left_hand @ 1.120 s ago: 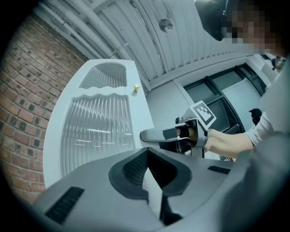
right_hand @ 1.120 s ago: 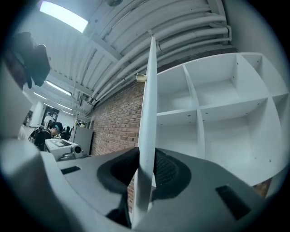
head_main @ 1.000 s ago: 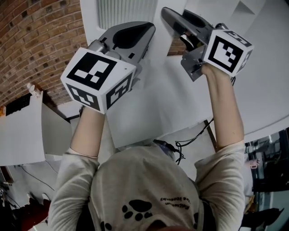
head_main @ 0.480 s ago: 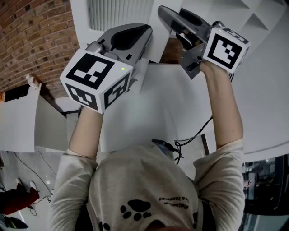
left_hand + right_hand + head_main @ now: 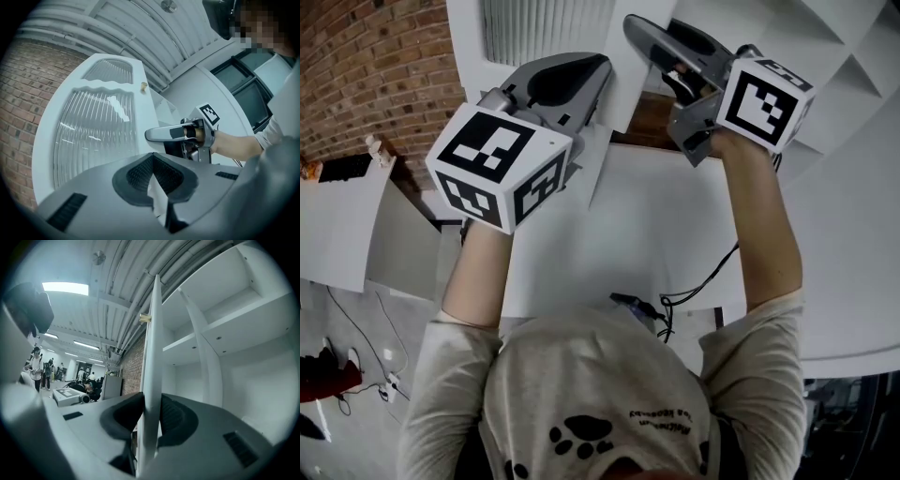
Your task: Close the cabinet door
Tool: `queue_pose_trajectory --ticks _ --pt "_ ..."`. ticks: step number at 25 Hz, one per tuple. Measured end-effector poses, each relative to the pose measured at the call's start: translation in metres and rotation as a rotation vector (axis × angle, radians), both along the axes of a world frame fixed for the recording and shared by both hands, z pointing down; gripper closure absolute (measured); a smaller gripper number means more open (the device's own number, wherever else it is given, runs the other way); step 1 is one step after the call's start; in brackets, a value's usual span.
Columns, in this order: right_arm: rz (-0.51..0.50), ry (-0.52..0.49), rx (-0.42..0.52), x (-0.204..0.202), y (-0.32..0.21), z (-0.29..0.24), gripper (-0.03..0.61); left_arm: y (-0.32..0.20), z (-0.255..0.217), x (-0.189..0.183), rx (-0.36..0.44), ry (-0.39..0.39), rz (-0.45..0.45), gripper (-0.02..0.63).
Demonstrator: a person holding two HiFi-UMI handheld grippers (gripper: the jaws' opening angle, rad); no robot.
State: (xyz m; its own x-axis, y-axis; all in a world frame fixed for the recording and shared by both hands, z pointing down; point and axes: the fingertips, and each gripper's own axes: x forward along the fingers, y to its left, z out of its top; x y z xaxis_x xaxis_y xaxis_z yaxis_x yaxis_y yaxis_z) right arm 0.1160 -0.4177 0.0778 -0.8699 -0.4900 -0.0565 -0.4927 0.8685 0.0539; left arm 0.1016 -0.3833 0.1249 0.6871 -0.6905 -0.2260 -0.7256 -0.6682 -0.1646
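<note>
The white cabinet door has a ribbed glass panel and a small brass knob. In the right gripper view I see the door edge-on, running straight between the pads. My right gripper is shut on that edge, and it shows from the side in the left gripper view. My left gripper is held beside the door's face with its tips together. A white sliver shows behind them; what it is I cannot tell. In the head view both grippers, left and right, are raised at the door.
Open white cabinet shelves lie right of the door. A brick wall runs to the left. White panels stand at lower left and black cables hang below. People and equipment are far off to the left.
Both grippers have swept sideways together with the door. The background around them has shifted, with more shelving now in view at upper right. The right grip on the door's edge is unchanged.
</note>
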Motion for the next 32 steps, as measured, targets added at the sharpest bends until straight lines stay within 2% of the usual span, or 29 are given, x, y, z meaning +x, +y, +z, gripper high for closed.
queue_pose_trajectory --ticks 15,24,32 --pt "-0.120 -0.010 0.018 0.023 -0.007 0.001 0.483 -0.006 0.005 0.025 -0.006 -0.030 -0.142 0.606" --pt "-0.175 -0.017 0.022 0.031 -0.016 0.002 0.483 -0.018 0.023 0.040 -0.044 -0.018 -0.172 0.606" --pt "-0.212 -0.019 0.015 0.033 -0.023 0.008 0.483 -0.027 0.030 0.045 -0.044 -0.022 -0.180 0.606"
